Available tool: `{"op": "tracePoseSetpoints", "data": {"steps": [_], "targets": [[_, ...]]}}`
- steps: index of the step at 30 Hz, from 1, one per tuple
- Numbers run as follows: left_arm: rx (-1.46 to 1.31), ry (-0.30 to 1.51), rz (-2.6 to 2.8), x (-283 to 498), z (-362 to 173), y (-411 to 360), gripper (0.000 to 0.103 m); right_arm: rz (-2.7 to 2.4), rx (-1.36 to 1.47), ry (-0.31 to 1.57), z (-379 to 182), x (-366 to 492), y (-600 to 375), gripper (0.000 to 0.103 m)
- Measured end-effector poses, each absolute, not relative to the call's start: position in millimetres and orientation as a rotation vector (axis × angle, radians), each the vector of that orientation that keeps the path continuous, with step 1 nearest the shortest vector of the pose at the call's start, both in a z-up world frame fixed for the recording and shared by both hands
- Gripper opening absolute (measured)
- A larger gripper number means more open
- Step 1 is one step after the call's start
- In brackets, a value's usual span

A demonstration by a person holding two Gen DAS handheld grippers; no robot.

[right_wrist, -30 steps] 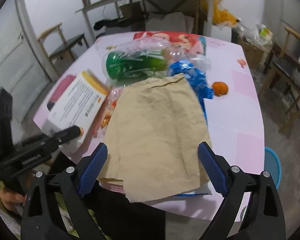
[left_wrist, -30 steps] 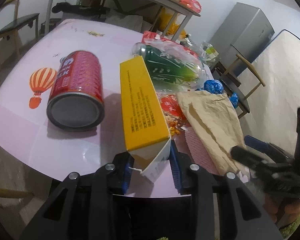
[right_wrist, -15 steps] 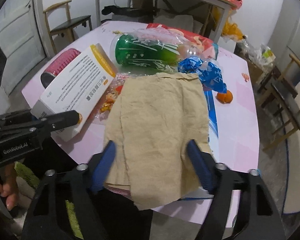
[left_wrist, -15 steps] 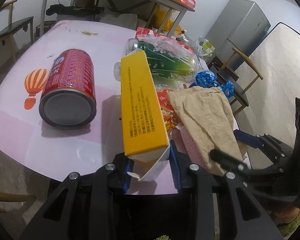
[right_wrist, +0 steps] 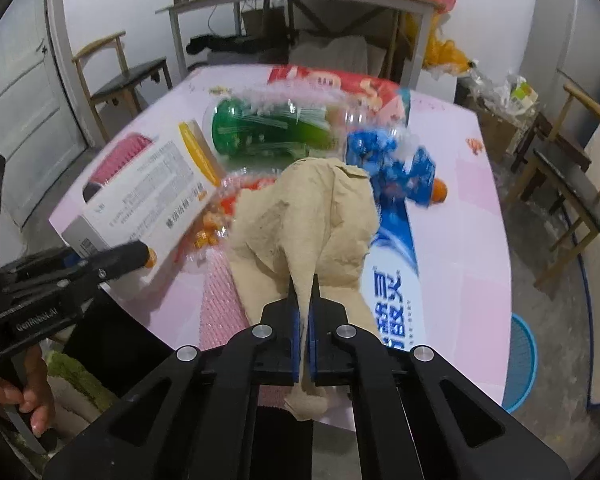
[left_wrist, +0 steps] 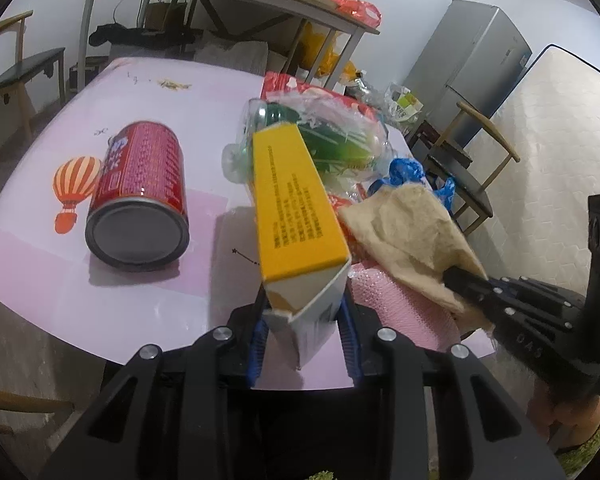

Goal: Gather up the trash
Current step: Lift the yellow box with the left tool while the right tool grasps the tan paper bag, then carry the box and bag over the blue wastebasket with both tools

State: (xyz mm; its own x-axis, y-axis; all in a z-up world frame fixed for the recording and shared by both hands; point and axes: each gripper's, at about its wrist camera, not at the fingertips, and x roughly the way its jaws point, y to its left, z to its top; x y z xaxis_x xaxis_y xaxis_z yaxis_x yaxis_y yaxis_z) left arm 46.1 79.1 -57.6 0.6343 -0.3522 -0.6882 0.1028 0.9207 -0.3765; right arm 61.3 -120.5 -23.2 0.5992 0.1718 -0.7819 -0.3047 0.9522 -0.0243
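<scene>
My left gripper [left_wrist: 302, 316] is shut on the near end of a yellow and white carton [left_wrist: 296, 204], held tilted over the front edge of the pink table [left_wrist: 152, 304]. The carton also shows in the right wrist view [right_wrist: 148, 196]. My right gripper [right_wrist: 304, 312] is shut on a crumpled brown paper [right_wrist: 312, 220], pinched into a fold and lifted off the table; the paper also shows in the left wrist view [left_wrist: 408, 236]. A red can [left_wrist: 140, 196] lies on its side to the left. A green plastic bottle [right_wrist: 268, 132] lies behind.
A blue wrapper [right_wrist: 396, 168], a blue and white flat pack [right_wrist: 392, 276], pink bubble wrap [right_wrist: 220, 304], a red snack bag [right_wrist: 340, 84] and a small orange [right_wrist: 440, 190] lie on the table. Chairs stand at both sides. A blue bin [right_wrist: 520, 364] sits on the floor right.
My right gripper has closed on the brown paper and bunched it up off the table. My left gripper has raised the carton a little.
</scene>
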Motion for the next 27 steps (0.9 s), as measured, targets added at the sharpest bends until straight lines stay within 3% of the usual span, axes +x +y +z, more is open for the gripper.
{"op": "tracePoseSetpoints", "data": {"steps": [12, 27], "targets": [[-0.318, 0.739, -0.278, 37.1, -30.6, 77.6, 0.028, 0.323, -0.073, 0.710, 29.6, 50.0, -126.6, 0.002], [-0.333, 0.472, -0.278, 9.8, 42.8, 91.7, 0.027, 0.334, -0.024, 0.541, 81.8, 37.3, -134.6, 0.002]]}}
